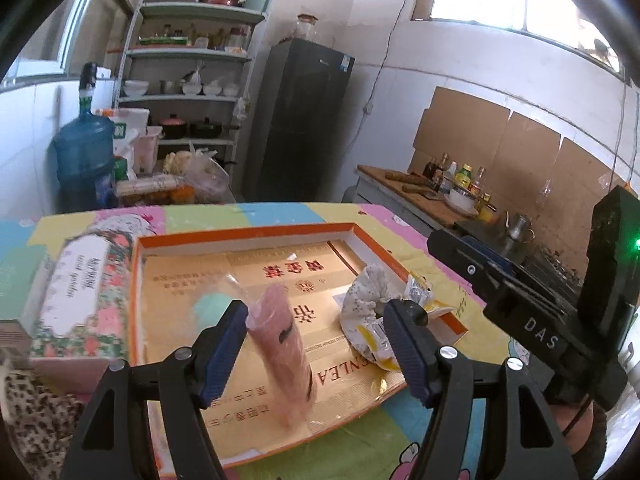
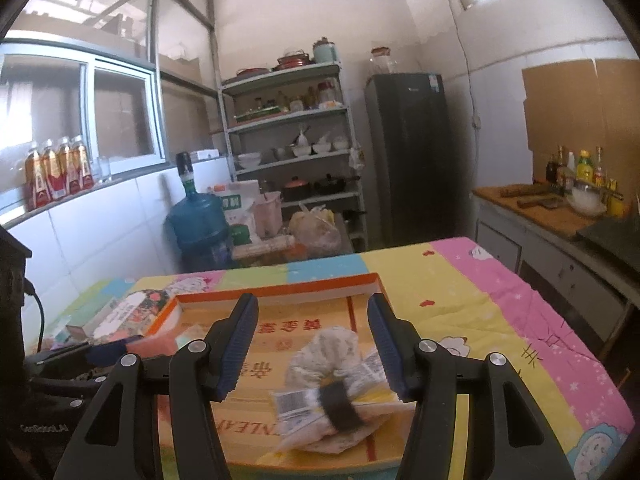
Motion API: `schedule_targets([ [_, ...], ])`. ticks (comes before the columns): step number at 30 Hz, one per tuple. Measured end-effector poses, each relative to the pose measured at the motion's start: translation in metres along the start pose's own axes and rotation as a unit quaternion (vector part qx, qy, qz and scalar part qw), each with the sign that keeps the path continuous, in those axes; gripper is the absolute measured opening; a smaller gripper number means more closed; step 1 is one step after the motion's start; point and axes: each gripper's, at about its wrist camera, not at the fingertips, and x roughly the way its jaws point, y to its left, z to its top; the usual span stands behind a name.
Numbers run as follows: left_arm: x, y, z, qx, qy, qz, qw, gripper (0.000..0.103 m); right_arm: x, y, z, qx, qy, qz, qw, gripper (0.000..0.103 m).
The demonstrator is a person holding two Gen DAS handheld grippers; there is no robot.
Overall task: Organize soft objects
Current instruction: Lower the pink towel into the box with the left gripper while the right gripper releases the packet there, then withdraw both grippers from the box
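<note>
My left gripper (image 1: 314, 334) tips down toward the shallow orange-rimmed cardboard tray (image 1: 244, 240) on the patchwork-covered counter (image 1: 404, 236), its blue-padded fingers (image 1: 222, 354) spread apart and clear of the pink plastic-wrapped soft roll (image 1: 282, 350), which stands blurred in the gap between them inside the tray. My right gripper (image 2: 312, 350) also angles downward, fingers (image 2: 239, 346) apart, touching nothing; the white speckled soft bundle with a dark band (image 2: 324, 384) lies in the tray between and just below them. A floral box (image 1: 82, 292) sits outside the left fingers, beside the tray.
</note>
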Motion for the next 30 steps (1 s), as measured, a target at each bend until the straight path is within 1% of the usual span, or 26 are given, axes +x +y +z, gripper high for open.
schedule_targets([
  [1, -0.005, 0.001, 0.000, 0.000, -0.004, 0.003, 1.0000, 0.070, -0.002, 0.004, 0.000, -0.002, 0.000, 0.002, 1.000, 0.059],
  [2, -0.011, 0.002, 0.000, 0.001, -0.009, 0.006, 0.9999, 0.073, -0.004, 0.009, 0.000, -0.003, 0.000, 0.005, 1.000, 0.064],
  [3, -0.016, 0.002, 0.000, 0.001, -0.013, 0.010, 0.9999, 0.076, -0.006, 0.013, 0.000, -0.002, 0.000, 0.007, 1.000, 0.074],
  [4, -0.023, 0.003, 0.001, 0.001, -0.018, 0.014, 0.9997, 0.080, -0.009, 0.017, -0.001, -0.002, -0.002, 0.009, 1.000, 0.076],
  [5, -0.029, 0.005, 0.001, 0.003, -0.022, 0.019, 0.9996, 0.082, -0.011, 0.021, -0.001, -0.002, -0.003, 0.012, 1.000, 0.076],
  [10, -0.059, 0.011, 0.000, 0.014, -0.043, 0.047, 0.9979, 0.083, -0.022, 0.044, 0.000, -0.008, -0.008, 0.027, 1.000, 0.076],
  [16, -0.088, 0.027, -0.006, 0.008, -0.059, 0.068, 0.9959, 0.083, -0.030, 0.071, 0.000, -0.012, -0.011, 0.040, 0.999, 0.076],
  [24, -0.124, 0.052, -0.016, -0.007, -0.073, 0.090, 0.9933, 0.083, -0.041, 0.116, -0.004, -0.027, -0.013, 0.064, 0.998, 0.076],
  [30, -0.150, 0.070, -0.026, -0.015, -0.077, 0.114, 0.9904, 0.084, -0.047, 0.147, -0.009, -0.042, -0.010, 0.084, 0.996, 0.076],
])
